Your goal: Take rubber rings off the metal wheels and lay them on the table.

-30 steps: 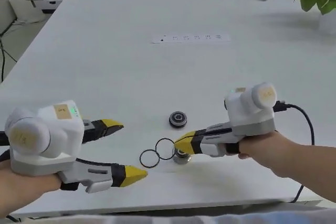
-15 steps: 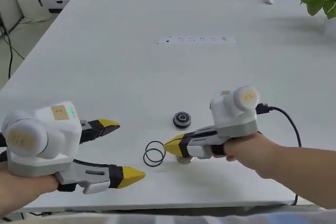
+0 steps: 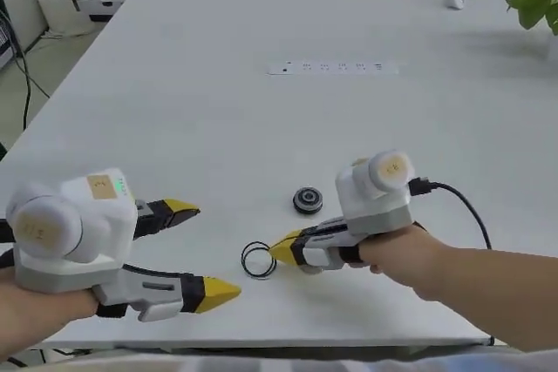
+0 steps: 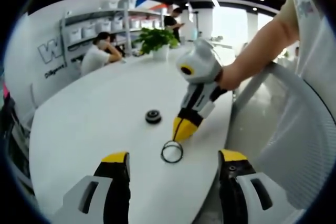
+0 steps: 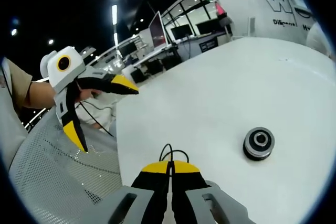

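The rubber rings are thin black loops, likely very light, limp and stretchy. They would best be taken by pinching the cord at one spot on the rim rather than by scooping. The small metal wheel looks stiff and dense, and may slide or roll on the smooth white table.

Two overlapping rings lie flat near the table's near edge, with the wheel just farther in. The right gripper has its jaws pressed together, tips touching the rings' edge. Whether a cord is pinched cannot be told. The left gripper is spread wide and empty, near the same edge and pointing at the rings.
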Demonstrator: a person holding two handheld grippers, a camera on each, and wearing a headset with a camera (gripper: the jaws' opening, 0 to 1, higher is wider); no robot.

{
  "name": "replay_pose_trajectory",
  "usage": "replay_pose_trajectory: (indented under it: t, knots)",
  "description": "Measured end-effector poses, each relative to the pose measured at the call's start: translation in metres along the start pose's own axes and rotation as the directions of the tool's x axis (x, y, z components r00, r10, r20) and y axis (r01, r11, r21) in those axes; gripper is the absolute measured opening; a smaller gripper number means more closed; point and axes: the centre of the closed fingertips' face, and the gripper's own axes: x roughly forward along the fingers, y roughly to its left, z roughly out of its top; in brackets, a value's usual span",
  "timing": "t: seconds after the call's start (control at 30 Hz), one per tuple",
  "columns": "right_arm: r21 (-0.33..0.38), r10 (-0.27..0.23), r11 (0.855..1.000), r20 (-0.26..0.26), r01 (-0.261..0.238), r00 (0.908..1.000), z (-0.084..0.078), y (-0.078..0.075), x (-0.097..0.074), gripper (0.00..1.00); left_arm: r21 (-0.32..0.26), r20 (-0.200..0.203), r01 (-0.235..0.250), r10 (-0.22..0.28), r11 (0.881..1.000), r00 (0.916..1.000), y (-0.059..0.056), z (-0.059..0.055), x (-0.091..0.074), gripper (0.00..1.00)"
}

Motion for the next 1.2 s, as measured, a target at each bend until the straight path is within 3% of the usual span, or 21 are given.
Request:
replay_pose_trajectory:
  t: [0.3,0.7,0.87,1.2]
  knots:
    - [-0.011,-0.05,0.999,-0.015,0.05,0.9986,-0.004,-0.008,0.003,0.03,-0.003,-0.009,-0.002,0.001,1.0,1.0,0.001,-0.004,-0.001,0.69]
    - [-0.047,-0.051,0.998,0.016,0.052,0.9985,0.006,-0.004,-0.005,0.09,-0.004,-0.013,0.006,-0.006,1.0,0.9999,0.002,-0.003,0.001,0.68]
    - [-0.039,-0.059,0.997,0.066,0.062,0.9961,0.019,-0.008,-0.015,0.12,0.0,-0.009,0.001,-0.001,1.0,1.0,0.005,0.001,0.002,0.68]
    - [-0.043,-0.105,0.993,0.105,0.11,0.989,0.026,-0.025,-0.04,0.13,0.022,0.002,-0.008,0.008,1.0,1.0,0.018,0.016,0.011,0.66]
